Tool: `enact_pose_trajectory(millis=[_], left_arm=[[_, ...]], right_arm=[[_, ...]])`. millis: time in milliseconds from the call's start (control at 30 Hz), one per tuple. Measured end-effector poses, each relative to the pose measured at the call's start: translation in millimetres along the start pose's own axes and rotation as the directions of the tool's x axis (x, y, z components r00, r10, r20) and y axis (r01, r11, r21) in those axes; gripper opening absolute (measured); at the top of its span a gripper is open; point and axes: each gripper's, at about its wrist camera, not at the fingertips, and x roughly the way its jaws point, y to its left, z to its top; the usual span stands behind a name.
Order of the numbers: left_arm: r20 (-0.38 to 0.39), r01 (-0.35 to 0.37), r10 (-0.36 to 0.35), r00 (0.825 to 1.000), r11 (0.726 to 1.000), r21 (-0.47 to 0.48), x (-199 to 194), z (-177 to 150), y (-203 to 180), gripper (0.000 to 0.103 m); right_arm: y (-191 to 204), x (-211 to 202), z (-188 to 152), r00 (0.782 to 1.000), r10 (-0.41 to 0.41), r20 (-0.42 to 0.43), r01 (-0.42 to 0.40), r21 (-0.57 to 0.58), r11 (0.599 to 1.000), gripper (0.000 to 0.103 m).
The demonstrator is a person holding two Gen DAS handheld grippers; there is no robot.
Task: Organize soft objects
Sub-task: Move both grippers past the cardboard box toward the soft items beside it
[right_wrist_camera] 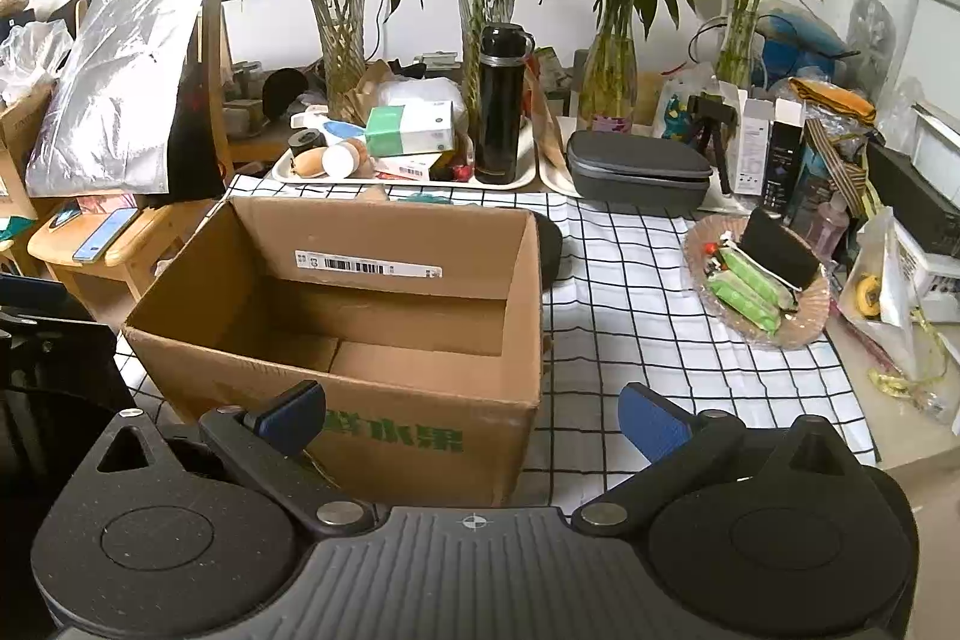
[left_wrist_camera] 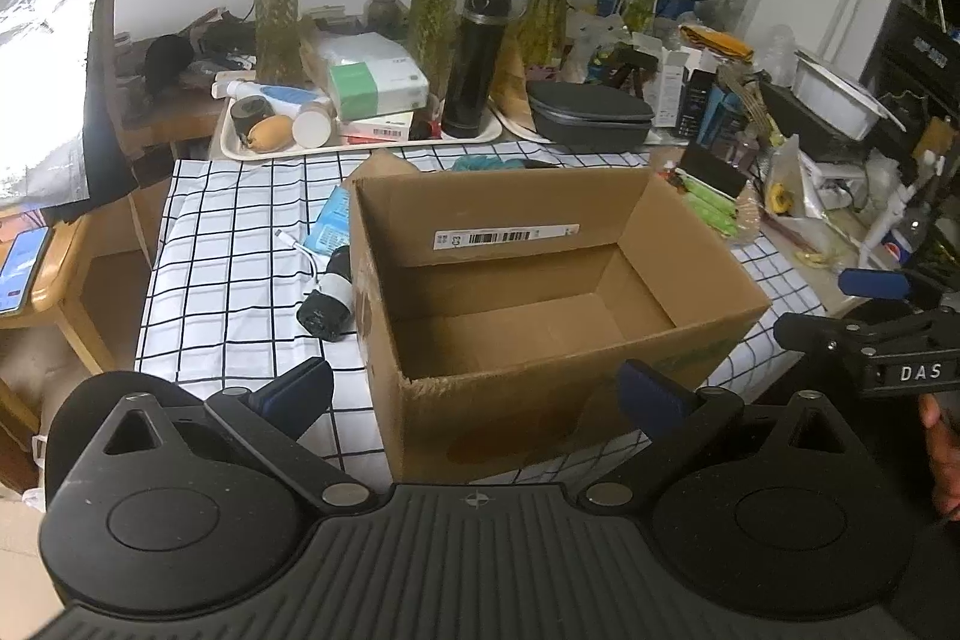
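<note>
Both my grippers hang over the near edge of the table, tilted down at the box (left_wrist_camera: pixel 540 292). My left gripper (left_wrist_camera: pixel 477 394) has its jaws spread as wide as they go, nothing between them. My right gripper (right_wrist_camera: pixel 471 415) is the same: wide open, empty.

The box sits open and empty on the checked cloth (left_wrist_camera: pixel 240 232), straight ahead of both hands, its long axis running left to right across my view.

Now, what goes in it? To the left of the box, touching its wall, lies a dark roll (left_wrist_camera: pixel 330 301) with a white band, its length pointing away from me and a little right. Just beyond it is a blue packet (left_wrist_camera: pixel 330 220). Both sit left and ahead of my left gripper, so that hand is clearly nearer. I judge the roll the first pick; I'd need to swing left and close across its width.

The right view hides the roll and packet behind the box. What it shows instead is a plate (right_wrist_camera: pixel 807 325) well to the right with green packs (right_wrist_camera: pixel 744 292) and a black pouch (right_wrist_camera: pixel 780 250) on it, ahead-right of my right hand. It also shows something dark (right_wrist_camera: pixel 552 250) tucked behind the box's right wall; I can't tell what.
</note>
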Motion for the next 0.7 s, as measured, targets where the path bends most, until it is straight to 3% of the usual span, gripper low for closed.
enact_pose_trajectory(millis=[200,367,533,700], left_arm=[[0.01,-0.002,0.003,1.0,1.0,-0.013,1.5,0.7,7.1,0.103],[-0.024,-0.016,0.016,1.0,1.0,-0.013,6.9,9.4,11.1,0.103],[-0.045,-0.061,0.061,0.997,0.998,-0.002,15.9,12.8,17.3,0.103],[-0.077,-0.032,0.026,0.997,0.997,-0.066,26.3,17.7,31.1,0.103]], right_arm=[[-5.6,4.6,4.8,1.0,0.009,-0.006,-0.009,0.014,1.0,0.103],[-10.9,12.1,11.7,1.0,0.012,-0.012,-0.012,0.029,1.0,0.103],[-15.7,22.7,19.6,0.999,0.032,-0.036,-0.03,0.047,0.998,0.103],[-20.1,36.2,22.9,0.997,0.053,-0.055,-0.05,0.056,0.997,0.103]])
